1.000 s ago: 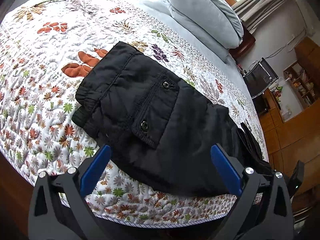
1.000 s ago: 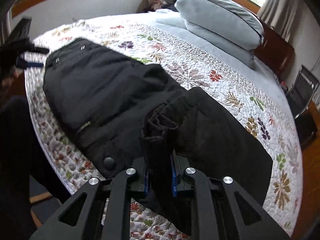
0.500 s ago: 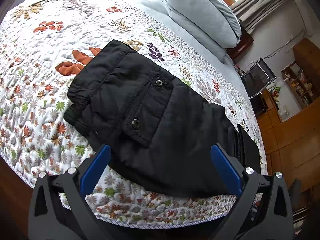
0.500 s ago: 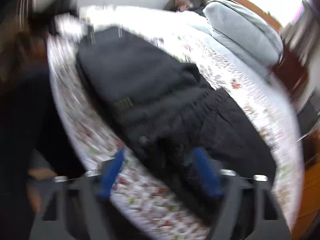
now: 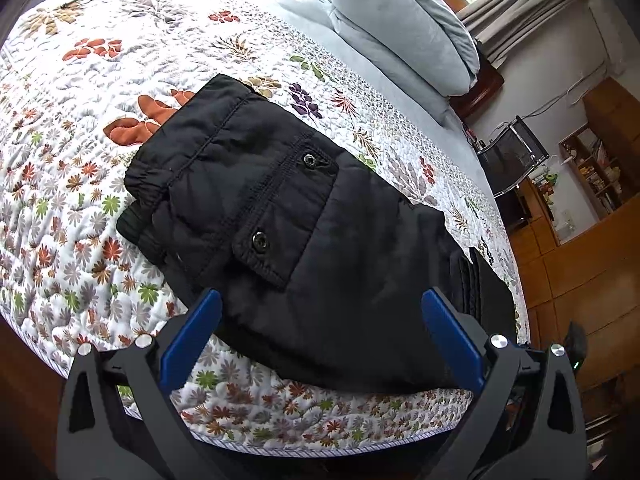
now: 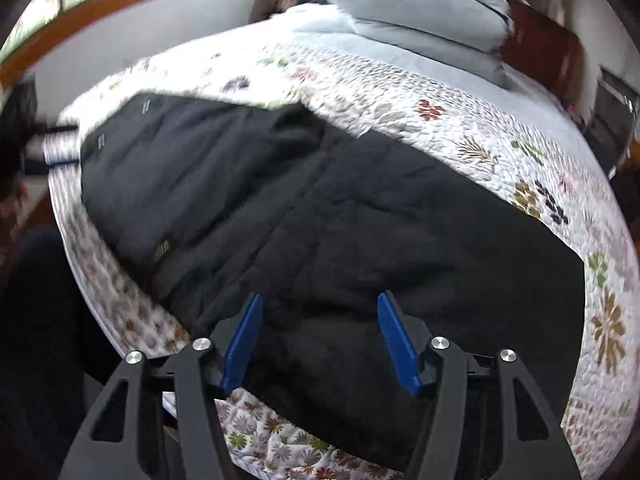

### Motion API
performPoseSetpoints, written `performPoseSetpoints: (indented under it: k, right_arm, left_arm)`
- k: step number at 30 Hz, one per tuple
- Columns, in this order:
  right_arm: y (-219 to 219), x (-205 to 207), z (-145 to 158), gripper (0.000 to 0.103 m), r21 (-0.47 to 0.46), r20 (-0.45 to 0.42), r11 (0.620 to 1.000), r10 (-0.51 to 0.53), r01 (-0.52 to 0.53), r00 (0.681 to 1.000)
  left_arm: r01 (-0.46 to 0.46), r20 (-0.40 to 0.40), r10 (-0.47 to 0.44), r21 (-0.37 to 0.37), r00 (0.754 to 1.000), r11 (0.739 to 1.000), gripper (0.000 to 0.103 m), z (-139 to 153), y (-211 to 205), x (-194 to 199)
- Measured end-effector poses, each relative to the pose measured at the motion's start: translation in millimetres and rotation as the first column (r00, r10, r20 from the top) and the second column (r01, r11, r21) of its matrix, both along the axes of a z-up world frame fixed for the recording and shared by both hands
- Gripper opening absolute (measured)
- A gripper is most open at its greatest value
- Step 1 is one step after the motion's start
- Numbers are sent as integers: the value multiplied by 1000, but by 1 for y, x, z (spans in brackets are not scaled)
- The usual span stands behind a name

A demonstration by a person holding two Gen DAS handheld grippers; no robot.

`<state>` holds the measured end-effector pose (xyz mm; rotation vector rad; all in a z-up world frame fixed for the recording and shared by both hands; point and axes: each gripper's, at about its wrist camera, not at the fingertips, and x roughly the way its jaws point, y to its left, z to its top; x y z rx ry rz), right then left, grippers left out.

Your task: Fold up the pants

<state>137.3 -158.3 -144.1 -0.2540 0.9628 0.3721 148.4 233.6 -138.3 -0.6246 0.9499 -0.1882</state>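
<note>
Since 1.0 s ago the right hand-held gripper (image 6: 320, 338) has let go of the bunched fabric it was clamped on; its 2 blue fingers (image 6: 243, 340) now stand apart over the cloth, gripping nothing. The left hand-held gripper (image 5: 316, 336) remains spread wide, empty, just above the near edge of the garment. The black pants (image 5: 304, 240) lie folded on the floral quilt (image 5: 80, 184) of the bed, near its edge. Fabric is padded and matte. Elastic waistband (image 5: 192, 148) sits at the far left in the left wrist view. A flap pocket (image 5: 280, 216) with 2 metal snaps (image 5: 259, 239) faces up. The right wrist view is motion-blurred. Grey pillows (image 5: 400, 28) are stacked at the head of the bed, well apart from the pants.
</note>
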Motion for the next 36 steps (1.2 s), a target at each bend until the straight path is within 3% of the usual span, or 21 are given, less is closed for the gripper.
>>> performPoseSetpoints:
  k: [3, 6, 10, 14, 20, 24, 27, 30, 36]
  right_arm:
    - [3, -2, -5, 60, 4, -18, 1000, 19, -19, 1000]
    - [-4, 5, 13, 57, 50, -15, 998, 34, -33, 999]
    - [-15, 41, 38, 60, 51, 32, 999, -10, 8, 999]
    - [-19, 84, 29, 62, 51, -1, 996, -70, 70, 998]
    - [8, 95, -5, 66, -71, -87, 997, 0, -7, 996]
    - [13, 83, 16, 64, -61, -48, 998, 33, -36, 998]
    - [24, 76, 45, 76, -40, -31, 992, 122, -123, 992]
    - [40, 84, 77, 82, 8, -41, 972, 236, -235, 971]
    - [100, 138, 124, 88, 204, -170, 876, 471, -437, 865]
  left_arm:
    - [-2, -10, 2, 2, 1000, 1000, 100, -3, 0, 3]
    - [2, -17, -2, 8, 1000, 1000, 100, -4, -2, 4]
    - [4, -20, -4, 16, 1000, 1000, 100, -3, -3, 6]
    - [2, -24, -2, 22, 1000, 1000, 100, -3, -6, 7]
    - [3, -37, -2, 31, 999, 1000, 100, -6, -9, 9]
    - [-7, -35, 8, 27, 999, 1000, 100, 0, -10, 5]
    - [-50, -2, 50, 33, 999, 998, 100, 15, -5, -10]
    - [-121, -3, 121, 3, 993, 993, 100, 23, 11, -24]
    - [-257, -38, 255, -72, 966, 964, 100, 22, 41, -38]
